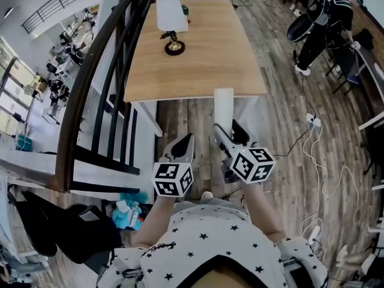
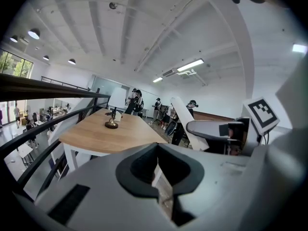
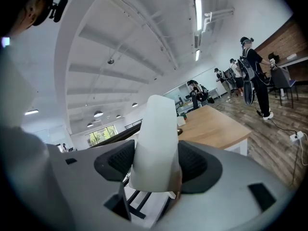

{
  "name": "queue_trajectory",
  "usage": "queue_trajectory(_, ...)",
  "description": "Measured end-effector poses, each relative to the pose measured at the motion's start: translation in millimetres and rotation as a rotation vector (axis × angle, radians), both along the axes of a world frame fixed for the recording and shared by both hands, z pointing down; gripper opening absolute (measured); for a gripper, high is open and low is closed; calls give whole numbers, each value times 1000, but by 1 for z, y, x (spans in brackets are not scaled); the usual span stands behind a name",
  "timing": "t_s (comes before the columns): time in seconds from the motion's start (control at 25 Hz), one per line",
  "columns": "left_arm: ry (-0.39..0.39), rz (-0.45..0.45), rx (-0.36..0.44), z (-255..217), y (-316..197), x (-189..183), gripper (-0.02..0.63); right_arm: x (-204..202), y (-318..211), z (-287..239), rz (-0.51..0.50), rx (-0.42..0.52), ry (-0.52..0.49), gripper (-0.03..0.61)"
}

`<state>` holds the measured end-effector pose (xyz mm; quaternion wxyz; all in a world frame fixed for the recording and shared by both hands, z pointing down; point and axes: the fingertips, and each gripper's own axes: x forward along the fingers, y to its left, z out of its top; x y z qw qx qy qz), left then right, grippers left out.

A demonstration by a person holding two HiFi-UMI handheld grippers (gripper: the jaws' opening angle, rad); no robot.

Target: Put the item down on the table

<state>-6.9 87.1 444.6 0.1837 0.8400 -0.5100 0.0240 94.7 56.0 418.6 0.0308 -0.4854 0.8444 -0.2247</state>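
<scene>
The right gripper [image 3: 155, 174] pinches a white, flat, tapering slab [image 3: 155, 143], its lower end hidden between the pads. The slab is held in the air, pointing at the near edge of the light wooden table [image 1: 204, 59]. The left gripper [image 2: 157, 170], jaws pressed together on nothing, is held just beside it. Only the head view shows both held out before a star-print shirt [image 1: 210, 245], short of the table.

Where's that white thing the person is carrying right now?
In the middle of the head view, the white item is clamped in the right claw, pointing toward the near edge of the wooden table, not yet on it.
</scene>
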Motion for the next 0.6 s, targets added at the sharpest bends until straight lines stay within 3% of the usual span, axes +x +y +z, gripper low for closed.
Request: queue_trajectory(0.6,3,-56,1,3,-13,6,12,6,-18,-3,-43,25,36,281)
